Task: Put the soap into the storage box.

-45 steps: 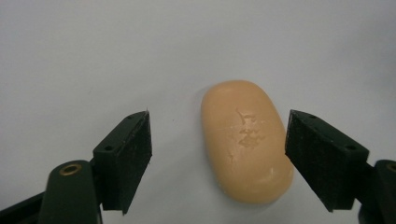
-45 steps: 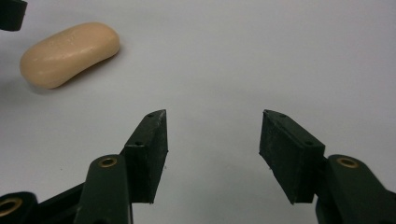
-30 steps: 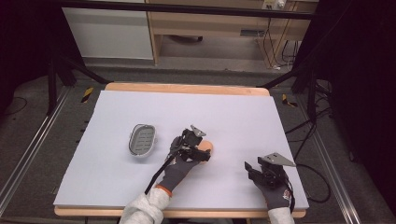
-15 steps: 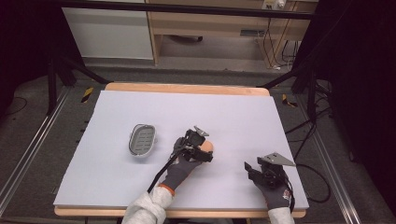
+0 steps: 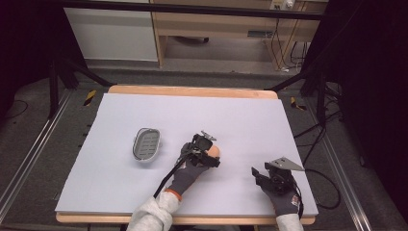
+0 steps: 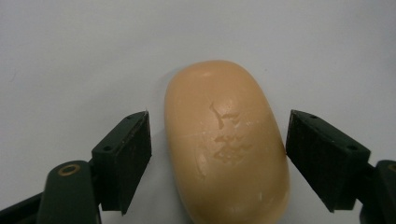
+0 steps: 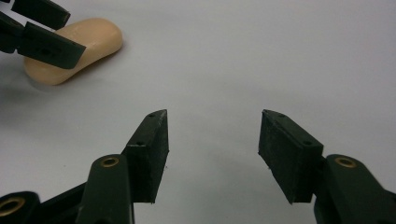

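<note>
Straddling the soap bar (image 6: 227, 144) lying mid-table, the left gripper (image 6: 217, 158) has crept slightly forward, jaws spread and not yet pinching, while the empty right gripper (image 7: 212, 154), jaws apart, has just narrowed; soap dish (image 5: 146, 144) waits nearby.

- White table top (image 5: 144, 192): flat, matte sheet over a wooden board; pale wood edge (image 5: 192, 90) exposed along the far side and at the near edge.
- Grey soap dish (image 5: 146, 144): oval, ribbed inside, lies flat on the left half of the sheet, long axis running near-to-far.
- Wooden cabinet (image 5: 231, 33) beyond the table, low open shelf; white panel (image 5: 110, 33) just to its left.
- Cables (image 5: 279, 43) hang in front of the cabinet's right end.
- Black stand legs (image 5: 67, 72) at far left, and at far right (image 5: 312, 77).
- Metal floor rail (image 5: 29, 159) along the left side, another (image 5: 346, 187) on the right.
- Grey carpet floor (image 5: 216, 72) all round.
</note>
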